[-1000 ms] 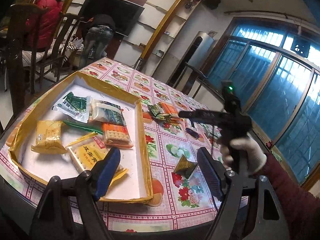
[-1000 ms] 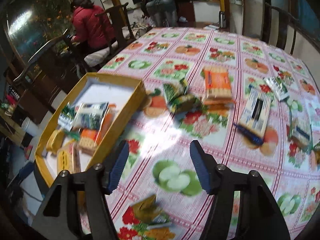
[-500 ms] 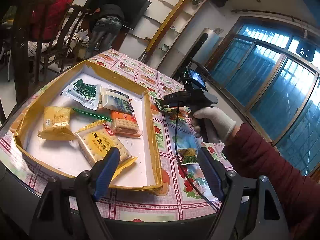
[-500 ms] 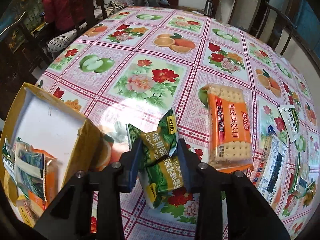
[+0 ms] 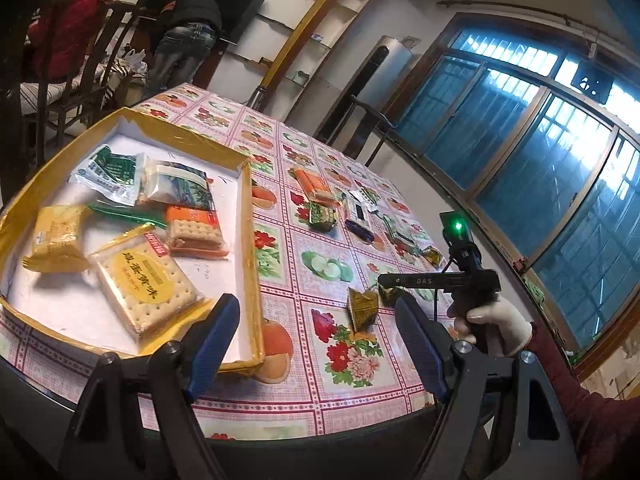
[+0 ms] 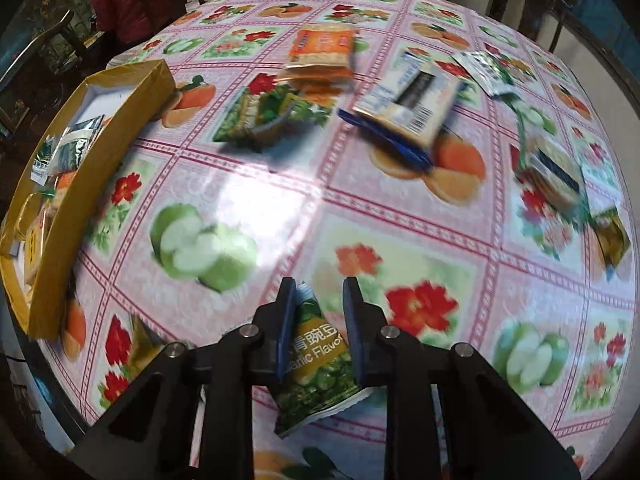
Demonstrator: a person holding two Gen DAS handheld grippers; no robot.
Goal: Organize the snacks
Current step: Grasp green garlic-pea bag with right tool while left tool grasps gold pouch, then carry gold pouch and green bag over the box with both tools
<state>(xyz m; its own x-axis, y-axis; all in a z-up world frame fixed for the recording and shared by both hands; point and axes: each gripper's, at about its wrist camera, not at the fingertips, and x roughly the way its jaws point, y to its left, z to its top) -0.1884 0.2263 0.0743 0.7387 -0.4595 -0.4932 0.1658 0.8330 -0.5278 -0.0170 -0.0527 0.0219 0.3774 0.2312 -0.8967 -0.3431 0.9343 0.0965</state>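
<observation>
Left wrist view: near edge of the round table (image 5: 360, 396) running just under the left gripper (image 5: 318, 344), with the yellow-rimmed box (image 5: 251, 248) taking up the left side and its right wall almost level with the left blue finger (image 5: 212, 340). Open flowered cloth between the box wall and a small gold packet (image 5: 362, 308) lying near the right finger. Inside the box, a big yellow cracker pack (image 5: 140, 284), an orange cracker pack (image 5: 194, 232), a yellow pouch (image 5: 58, 240) and two green-and-white bags at the back. Loose snacks strung across the far middle of the table. Fingers spread wide, nothing between them, hanging above the table edge. Right gripper (image 5: 396, 282) visible to the right in a white-gloved hand (image 5: 494, 320), low over the near right part of the table. Right wrist view: broad bare stretch of cloth ahead, box (image 6: 96, 176) along the left edge, blurred orange pack (image 6: 320, 52) and other packets across the far side. Right gripper (image 6: 318, 320) pinched narrowly on a green pea packet (image 6: 320, 372), pads pressing both sides of its top, the packet's lower end trailing under the gripper, over the near part of the table.
</observation>
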